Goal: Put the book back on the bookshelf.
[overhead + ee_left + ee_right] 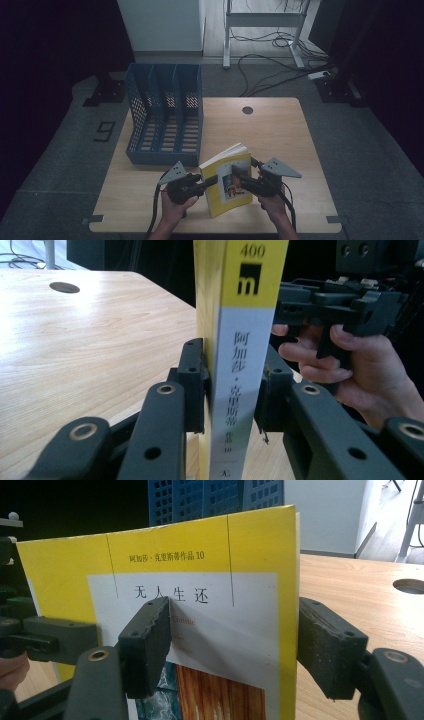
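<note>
A yellow paperback book [220,200] stands upright and slightly tilted near the table's front edge, between my two grippers. My left gripper [209,181] comes in from the left and is shut across the spine. In the left gripper view its pads [195,385] sit tight on both sides of the book's spine [245,340]. My right gripper [239,178] points at the front cover from the right. In the right gripper view its jaws stand wide apart, one fingertip [150,635] in front of the book's cover [200,545], the other beside the fore-edge.
A blue slotted file rack [165,115] stands at the back left of the wooden table [280,135], just behind the book. A round cable hole [247,110] lies near the far edge. Cables and a desk frame are on the floor beyond.
</note>
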Available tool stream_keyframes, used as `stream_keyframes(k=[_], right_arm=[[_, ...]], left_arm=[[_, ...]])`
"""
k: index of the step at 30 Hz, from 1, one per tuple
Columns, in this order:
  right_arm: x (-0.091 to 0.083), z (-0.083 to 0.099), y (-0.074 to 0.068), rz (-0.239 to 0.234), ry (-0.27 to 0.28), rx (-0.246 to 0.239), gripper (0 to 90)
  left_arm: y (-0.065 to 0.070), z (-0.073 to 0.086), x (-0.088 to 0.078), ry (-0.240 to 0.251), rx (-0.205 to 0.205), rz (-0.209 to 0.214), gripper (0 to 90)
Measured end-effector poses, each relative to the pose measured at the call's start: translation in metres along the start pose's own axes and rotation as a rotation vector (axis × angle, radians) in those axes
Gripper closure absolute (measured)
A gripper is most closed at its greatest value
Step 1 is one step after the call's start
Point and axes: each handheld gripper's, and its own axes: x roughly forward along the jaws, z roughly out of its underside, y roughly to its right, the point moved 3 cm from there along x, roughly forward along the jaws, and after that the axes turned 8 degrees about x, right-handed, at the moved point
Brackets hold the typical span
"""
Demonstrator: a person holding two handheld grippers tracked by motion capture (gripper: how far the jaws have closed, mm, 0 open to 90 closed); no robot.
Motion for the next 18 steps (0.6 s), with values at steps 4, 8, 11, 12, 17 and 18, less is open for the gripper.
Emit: stream_keyframes(k=[4,8,11,12,17,18], right_arm=[[0.0,0.0003,-0.0022,-0.004,0.0,-0.009,33.6],[-0.0021,-0.0005,-0.0049,-0.013,-0.003,-0.023,34.2],[-0.0022,-0.0002,-0.0063,-0.012,-0.005,-0.03,34.1],[-0.0022,-0.0001,-0.0065,-0.015,-0.006,-0.032,34.1],[-0.002,0.0006,-0.0086,-0.033,-0.011,-0.036,34.4],[-0.0019,0.0007,-0.0087,-0.036,-0.011,-0.035,34.6]], left_arm=[[-0.0001,-0.0028,-0.0024,0.011,-0.006,-0.001,67.2],[-0.0003,-0.0039,-0.0041,0.015,-0.01,-0.002,66.8],[0.0007,-0.0053,-0.0045,0.018,-0.009,0.004,66.2],[0.001,-0.0057,-0.0047,0.021,-0.008,0.006,65.9],[0.0009,-0.008,-0.0069,0.036,-0.011,-0.002,66.5],[0.0006,-0.0079,-0.0076,0.035,-0.01,-0.007,69.4]])
